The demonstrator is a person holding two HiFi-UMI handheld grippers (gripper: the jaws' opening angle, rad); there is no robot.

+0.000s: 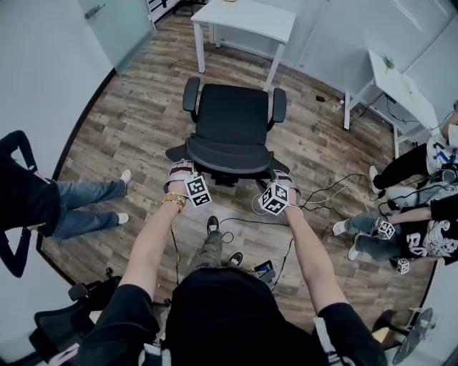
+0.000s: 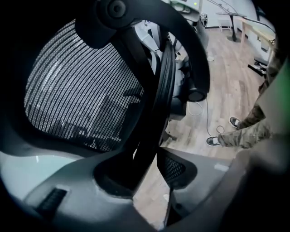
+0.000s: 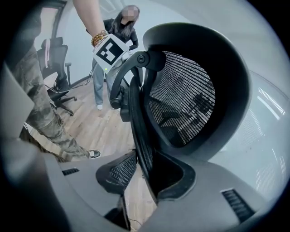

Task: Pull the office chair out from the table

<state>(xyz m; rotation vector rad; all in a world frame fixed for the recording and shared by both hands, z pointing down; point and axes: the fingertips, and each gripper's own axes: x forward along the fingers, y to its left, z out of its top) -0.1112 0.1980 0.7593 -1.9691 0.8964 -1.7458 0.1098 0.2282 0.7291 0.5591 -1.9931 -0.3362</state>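
A black office chair (image 1: pixel 232 114) stands on the wood floor, its seat facing the white table (image 1: pixel 247 18) and clear of it. Its curved backrest (image 1: pixel 229 156) is nearest me. My left gripper (image 1: pixel 180 171) is at the backrest's left top edge and my right gripper (image 1: pixel 280 180) at its right top edge. In the left gripper view the mesh backrest (image 2: pixel 81 90) fills the picture and its dark rim runs between the jaws of the left gripper (image 2: pixel 149 158). In the right gripper view the backrest (image 3: pixel 186 99) rim sits likewise in the right gripper (image 3: pixel 142 174).
A person sits at the left with legs stretched out (image 1: pixel 79 207). More people sit on the floor at the right (image 1: pixel 401 229). A second white table (image 1: pixel 401 82) stands at the right wall. Cables (image 1: pixel 336 189) lie behind the chair. Another chair (image 1: pixel 64 322) is at lower left.
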